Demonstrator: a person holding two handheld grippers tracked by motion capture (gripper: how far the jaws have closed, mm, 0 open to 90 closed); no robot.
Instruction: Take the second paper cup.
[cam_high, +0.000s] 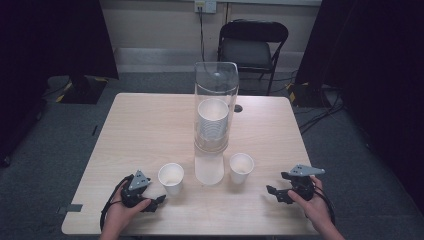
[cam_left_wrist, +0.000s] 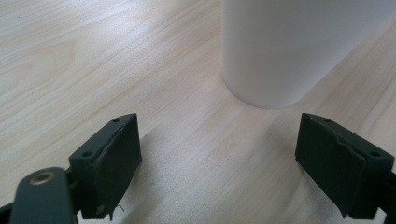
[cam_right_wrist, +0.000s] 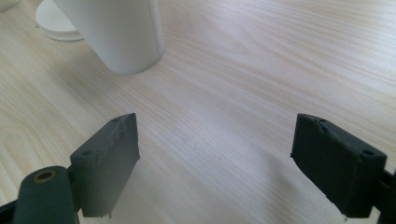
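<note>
Here both tongs (cam_high: 159, 201) (cam_high: 271, 191) gape beside two cups (cam_high: 171, 177) (cam_high: 241, 167)

My high view looks forward and down over the whole desk (cam_high: 150, 130); both gripper views skim low, close to its wood, each facing a white cup (cam_left_wrist: 280, 51).

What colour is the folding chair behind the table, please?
Black, seen best in the high view: the chair.
</note>
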